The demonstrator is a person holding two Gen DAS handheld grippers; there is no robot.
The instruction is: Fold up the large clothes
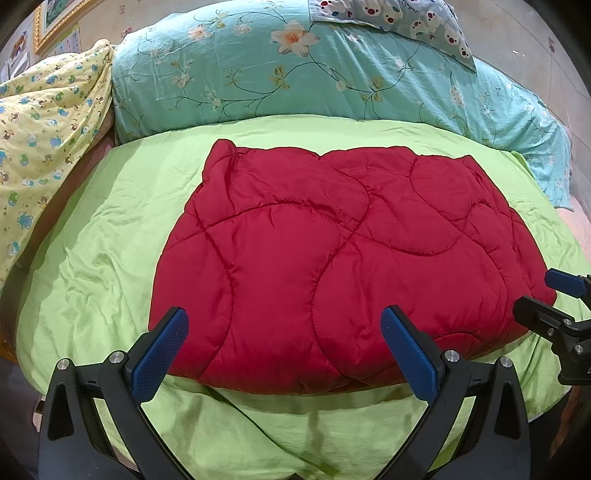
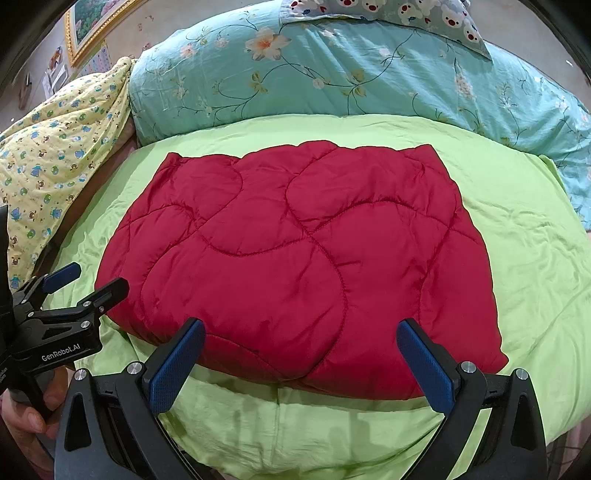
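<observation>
A red quilted padded garment [image 1: 332,251] lies folded into a thick rectangle on the light green sheet [image 1: 110,229]; it also shows in the right wrist view [image 2: 295,258]. My left gripper [image 1: 284,325] is open and empty, its blue pads just above the garment's near edge. My right gripper [image 2: 301,336] is open and empty over the near edge too. The right gripper shows at the right edge of the left wrist view [image 1: 546,295], by the garment's near right corner. The left gripper shows at the left of the right wrist view [image 2: 88,280], by the near left corner.
A teal floral duvet [image 1: 295,74] is bunched along the far side of the bed. A yellow cartoon-print cloth [image 1: 48,122] is heaped at the far left. A bear-print pillow [image 1: 406,18] lies on the duvet. A gold picture frame [image 2: 92,29] hangs on the wall.
</observation>
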